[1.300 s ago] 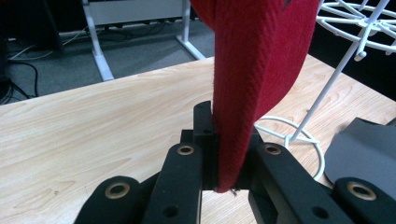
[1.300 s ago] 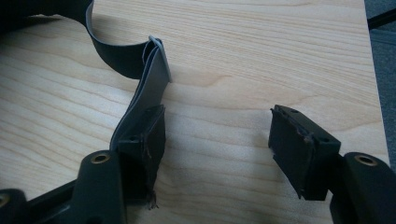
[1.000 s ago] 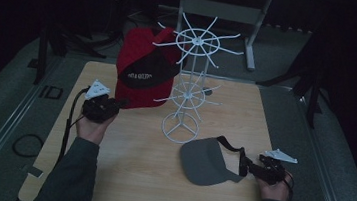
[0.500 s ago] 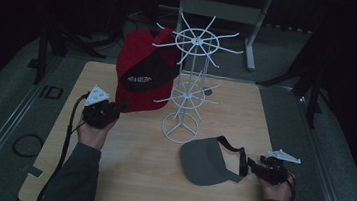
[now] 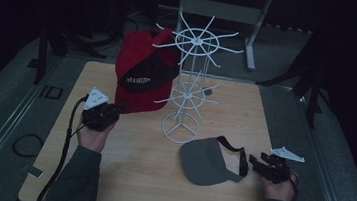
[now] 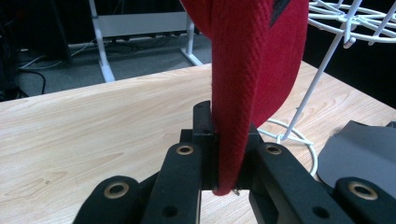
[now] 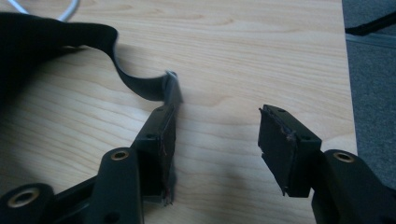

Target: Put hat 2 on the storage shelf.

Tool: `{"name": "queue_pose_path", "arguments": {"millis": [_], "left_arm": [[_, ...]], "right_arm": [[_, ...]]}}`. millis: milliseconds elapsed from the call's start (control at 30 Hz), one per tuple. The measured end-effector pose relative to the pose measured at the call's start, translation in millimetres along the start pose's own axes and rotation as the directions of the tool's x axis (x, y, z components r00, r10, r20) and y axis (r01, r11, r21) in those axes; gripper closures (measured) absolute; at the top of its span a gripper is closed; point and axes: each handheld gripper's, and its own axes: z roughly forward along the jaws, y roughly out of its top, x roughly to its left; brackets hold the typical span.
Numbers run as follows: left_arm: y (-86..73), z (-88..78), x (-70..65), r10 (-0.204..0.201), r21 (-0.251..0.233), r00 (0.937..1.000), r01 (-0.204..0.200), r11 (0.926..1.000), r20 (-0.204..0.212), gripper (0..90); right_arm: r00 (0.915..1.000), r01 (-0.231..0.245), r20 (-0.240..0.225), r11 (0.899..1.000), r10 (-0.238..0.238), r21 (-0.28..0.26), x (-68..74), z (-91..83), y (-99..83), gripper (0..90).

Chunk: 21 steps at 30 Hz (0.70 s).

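— Two caps on my counter (image 5: 133, 176). How much room do I have?

— Plenty along the near edge: bare wood runs between your forearms, and the near-left corner is free too. The far-right corner is bare as well.

— Where is the red cap (image 5: 141, 74)?

— Toward the far-left part of the counter, hanging against the white wire rack (image 5: 188, 81). Your left tongs (image 5: 115, 110) are clamped on its lower edge; in the left gripper view the red fabric (image 6: 243, 84) stands pinched between the two jaws.

— And my right tongs (image 5: 254, 162)?

— They're near the right edge, toward the near corner, jaws spread apart with wood showing between them. The grey cap (image 5: 208, 160) lies flat just beside them, its dark strap (image 7: 135, 84) curling up to the tip of one jaw in the right gripper view; I cannot tell if it touches.

— What stands in the way?

— The rack. Its ring base (image 5: 180, 128) sits mid-counter between the two caps, and its spokes reach out over the red cap. A cable (image 5: 67, 134) trails from your left tongs along the left forearm, off the near-left edge.
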Motion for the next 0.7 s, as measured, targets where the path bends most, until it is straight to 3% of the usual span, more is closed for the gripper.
{"name": "queue_pose_path", "arguments": {"millis": [267, 400, 500, 700], "left_arm": [[-0.9, 0.0, -1.0, 0.000, -0.001, 1.0000, 0.000, 1.0000, 0.000, 85.1], [-1.7, -0.1, -1.4, -0.001, -0.002, 1.0000, 0.001, 1.0000, 0.000, 85.1], [-2.5, 0.2, -1.9, -0.004, -0.004, 1.0000, 0.004, 1.0000, 0.003, 85.1], [-2.7, 0.0, -1.7, -0.005, -0.005, 1.0000, 0.005, 1.0000, 0.005, 85.1]], "right_arm": [[0.9992, 0.004, -0.041, 1.000, -0.004, -0.008, 8.3, 2.0, 5.4, 48.5], [0.9981, 0.021, -0.059, 0.999, -0.020, 0.029, 15.5, 11.0, 6.4, 51.5], [0.9970, 0.032, -0.073, 0.997, -0.027, 0.069, 19.3, 18.7, 7.6, 59.0], [0.9976, 0.029, -0.066, 0.994, -0.022, 0.109, 22.2, 30.3, 13.4, 67.4]]}}
